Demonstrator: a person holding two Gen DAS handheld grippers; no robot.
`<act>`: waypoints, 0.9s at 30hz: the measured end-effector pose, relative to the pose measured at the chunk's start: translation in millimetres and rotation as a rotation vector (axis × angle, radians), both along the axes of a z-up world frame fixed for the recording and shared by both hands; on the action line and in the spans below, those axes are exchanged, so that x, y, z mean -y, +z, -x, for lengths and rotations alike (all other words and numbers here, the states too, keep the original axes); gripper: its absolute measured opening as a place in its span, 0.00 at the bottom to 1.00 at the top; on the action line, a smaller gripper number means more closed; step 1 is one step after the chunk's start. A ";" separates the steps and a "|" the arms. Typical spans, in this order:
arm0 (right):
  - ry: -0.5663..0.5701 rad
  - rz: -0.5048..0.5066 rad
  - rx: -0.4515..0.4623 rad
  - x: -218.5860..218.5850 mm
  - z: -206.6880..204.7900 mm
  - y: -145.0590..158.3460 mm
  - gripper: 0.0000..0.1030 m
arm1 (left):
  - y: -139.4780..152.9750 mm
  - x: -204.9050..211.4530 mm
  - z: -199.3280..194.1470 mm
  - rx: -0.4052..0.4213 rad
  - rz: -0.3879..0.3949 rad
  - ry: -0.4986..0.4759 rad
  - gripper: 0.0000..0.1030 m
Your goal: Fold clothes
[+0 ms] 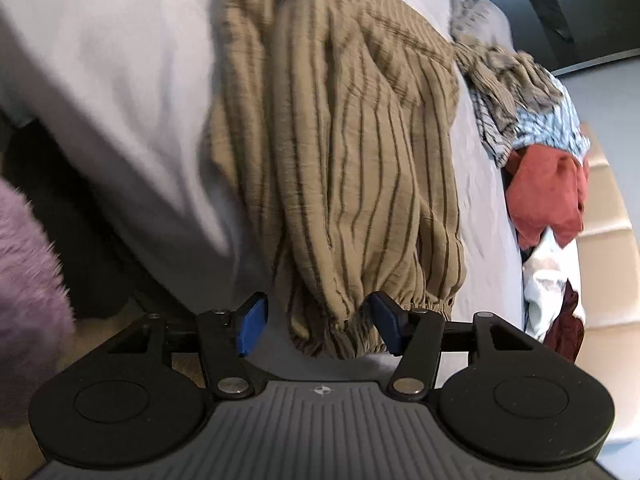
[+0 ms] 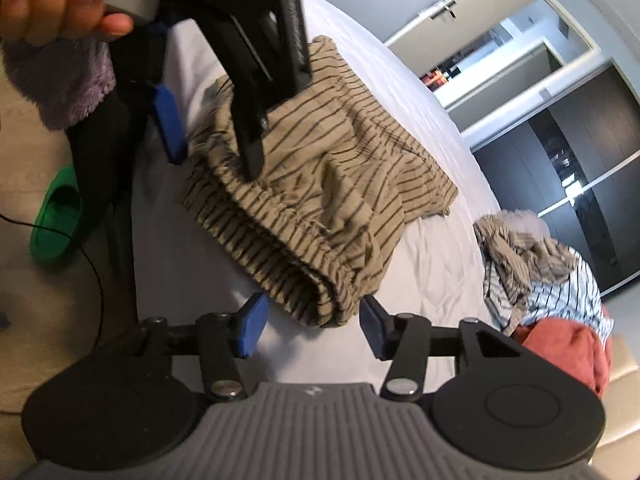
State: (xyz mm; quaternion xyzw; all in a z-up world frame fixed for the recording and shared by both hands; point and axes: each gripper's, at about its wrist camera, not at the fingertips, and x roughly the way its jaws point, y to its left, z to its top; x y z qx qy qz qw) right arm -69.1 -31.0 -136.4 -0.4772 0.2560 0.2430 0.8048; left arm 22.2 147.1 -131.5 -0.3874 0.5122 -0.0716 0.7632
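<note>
Bed (image 2: 420, 240), pale sheet. One tan striped garment (image 2: 320, 184) lies on it, folded, elastic hem toward both cameras.

Left wrist view: purple fuzzy sleeve (image 1: 28, 264) at far left edge. Left hand-held gripper (image 1: 316, 328) released, blue pads apart; the garment's gathered hem (image 1: 340, 332) sits between them, the right pad at its edge, the left pad clear of it. Nothing gripped. Right of the garment, a pile of clothes (image 1: 532, 168) near the bed's edge: a striped tan piece, a blue-and-white striped piece, one rust-red, one white, one dark red.

Right wrist view: a hand (image 2: 60, 4) in the purple sleeve at top left holds the left hand-held gripper, its fingers spread over the garment's far-left end. A green slipper (image 2: 56, 220) on the floor at left. Right hand-held gripper (image 2: 310, 326) also released, pads apart; the folded hem corner lies just ahead of and between them, not pinched. Same clothes pile at right. No containers seen.
</note>
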 end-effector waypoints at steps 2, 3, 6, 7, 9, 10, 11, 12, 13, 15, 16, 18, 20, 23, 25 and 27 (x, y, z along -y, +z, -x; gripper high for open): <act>0.020 0.016 0.005 0.1 0.2 -2.7 0.54 | -2.4 1.7 -1.7 -0.001 -0.001 -0.006 0.46; 0.032 0.024 0.008 0.2 0.9 -3.9 0.54 | -3.5 2.5 -2.5 -0.002 -0.002 -0.009 0.42; 0.075 0.066 0.030 -0.8 5.5 -8.9 0.60 | -2.7 -0.4 -1.2 -0.007 0.030 -0.005 0.26; 0.089 0.078 0.035 -1.6 6.7 -10.5 0.67 | -0.2 -2.2 -1.4 -0.001 0.044 -0.001 0.20; 0.117 0.099 0.040 -4.3 9.3 -14.0 0.67 | 4.6 -5.8 -1.7 0.012 0.075 0.007 0.16; 0.126 0.109 0.044 -5.8 10.8 -15.3 0.67 | 5.6 -7.6 -1.8 0.015 0.100 0.014 0.15; 0.138 0.117 0.050 -7.4 11.8 -16.5 0.68 | 7.9 -9.8 -2.6 0.016 0.134 0.021 0.14; 0.150 0.127 0.060 -9.2 12.8 -17.6 0.68 | 10.3 -11.4 -2.8 0.016 0.155 0.026 0.14; 0.160 0.141 0.076 -10.9 13.0 -19.2 0.68 | 11.9 -12.7 -2.8 0.015 0.168 0.031 0.14; 0.170 0.170 0.107 -15.3 11.5 -22.2 0.68 | 15.0 -15.2 -2.7 0.011 0.194 0.041 0.13; 0.174 0.179 0.118 -17.1 9.8 -23.1 0.68 | 15.1 -16.3 -2.6 0.007 0.213 0.049 0.13; 0.177 0.185 0.134 -20.1 5.1 -24.1 0.68 | 15.8 -18.3 -3.3 -0.003 0.236 0.058 0.13; 0.175 0.194 0.151 -22.7 1.1 -25.1 0.68 | 16.2 -20.5 -3.9 -0.006 0.252 0.065 0.13; 0.188 0.228 0.169 -23.6 -2.7 -31.2 0.68 | 15.8 -25.2 -3.5 -0.009 0.283 0.076 0.13; 0.201 0.248 0.179 -22.4 -4.1 -36.6 0.67 | 14.8 -28.2 -3.3 -0.011 0.302 0.088 0.13; 0.210 0.254 0.189 -21.8 -3.8 -37.6 0.66 | 13.8 -31.2 -2.0 -0.015 0.302 0.094 0.13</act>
